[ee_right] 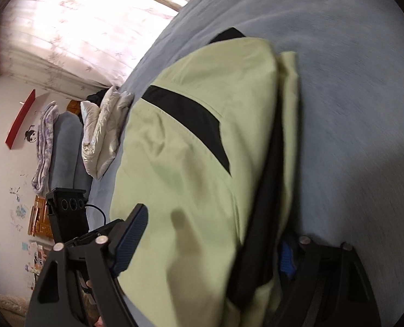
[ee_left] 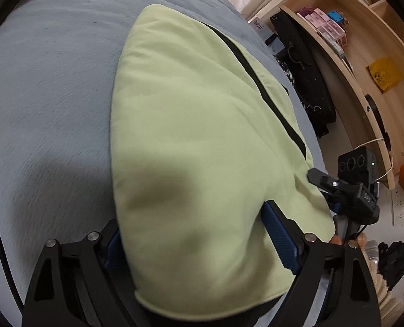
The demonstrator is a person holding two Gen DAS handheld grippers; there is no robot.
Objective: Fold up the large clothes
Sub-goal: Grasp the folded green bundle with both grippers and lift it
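We look down on a bed covered in a blue-grey blanket (ee_left: 46, 87), where a pale green jacket (ee_left: 191, 136) with black trim lies folded, its long axis running from 6 o'clock up toward 12 o'clock in the left wrist view, the narrower end farthest from us. Our left gripper (ee_left: 199, 248) stands spread with the near hem of the jacket between its blue pads (ee_left: 279, 237); whether they press the cloth we cannot tell. Our right gripper (ee_right: 204, 248) is likewise spread around the jacket's near edge, and there too we cannot tell if it bites. The left wrist view alone shows wooden shelves (ee_left: 365, 62) at 2 o'clock, stocked with pink boxes (ee_left: 324, 24), and the right gripper (ee_left: 346, 190) at 4 o'clock. The right wrist view alone shows a floral curtain (ee_right: 74, 27) at 11 o'clock, a crumpled cream quilt (ee_right: 103, 130) at 9 o'clock beside the jacket, and a red shelf (ee_right: 20, 120) on the wall
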